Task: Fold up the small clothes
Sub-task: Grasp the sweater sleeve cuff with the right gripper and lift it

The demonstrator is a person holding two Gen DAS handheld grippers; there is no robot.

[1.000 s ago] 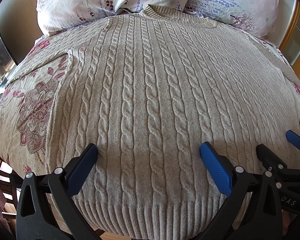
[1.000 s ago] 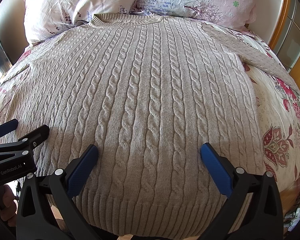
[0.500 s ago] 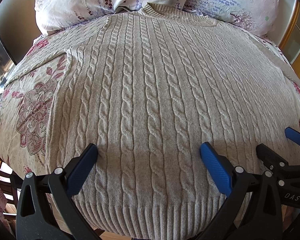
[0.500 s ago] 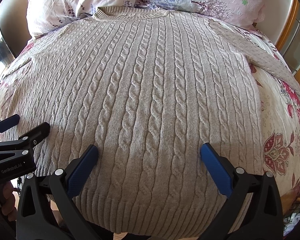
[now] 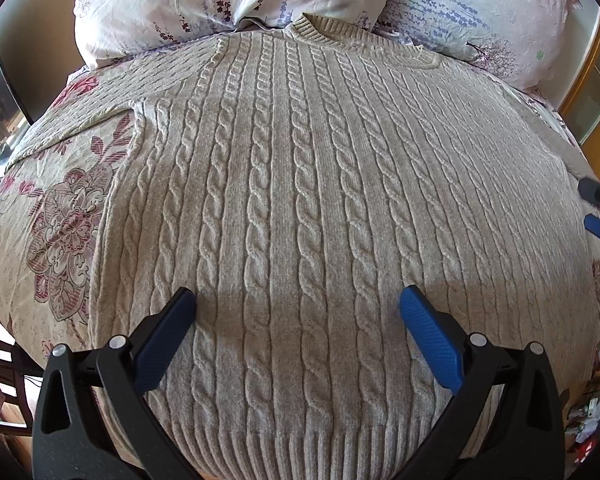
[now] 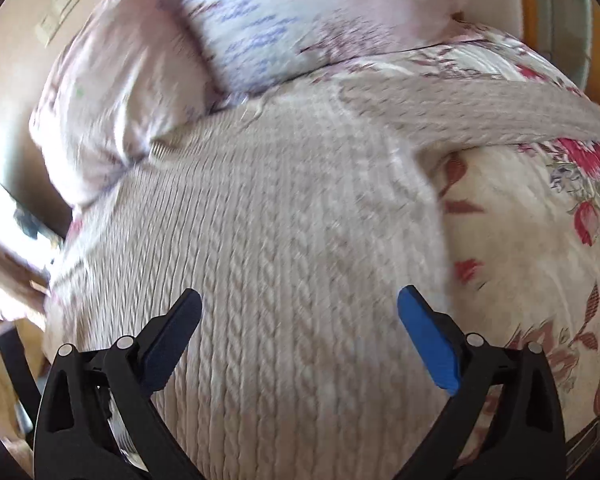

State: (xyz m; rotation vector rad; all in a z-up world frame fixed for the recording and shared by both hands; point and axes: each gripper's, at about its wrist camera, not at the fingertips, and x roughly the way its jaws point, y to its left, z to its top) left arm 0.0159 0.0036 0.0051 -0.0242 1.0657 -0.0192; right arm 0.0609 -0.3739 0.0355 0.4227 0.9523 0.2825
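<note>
Jaws on both grippers stand wide apart with nothing between them. On the left gripper (image 5: pixel 298 304), at the bottom of the left wrist frame, the blue-padded fingertips (image 5: pixel 414 304) sit over the lower body of the beige cable-knit sweater (image 5: pixel 300 184); whether they touch the knit cannot be told. That sweater lies flat and face up on the bed, filling the middle of the frame, its ribbed hem (image 5: pixel 300 444) at the bottom edge between the two black finger frames and its ribbed collar (image 5: pixel 332 28) at the top centre. One sleeve (image 5: pixel 112 92) runs off toward the upper left.

The right gripper (image 6: pixel 300 304) shows in its own blurred frame, also spread wide over the sweater's body, with the garment's side edge just inside the blue pad at lower right. The other sleeve (image 6: pixel 480 108) stretches across the upper right of that frame. Part of the right gripper also shows at the far right edge of the left wrist frame.

Under the sweater is a cream bedspread with large red-pink flowers (image 5: pixel 60 220), bare at the left of the left wrist frame. Two pale floral pillows (image 5: pixel 204 0) lie at the top, touching the collar.
</note>
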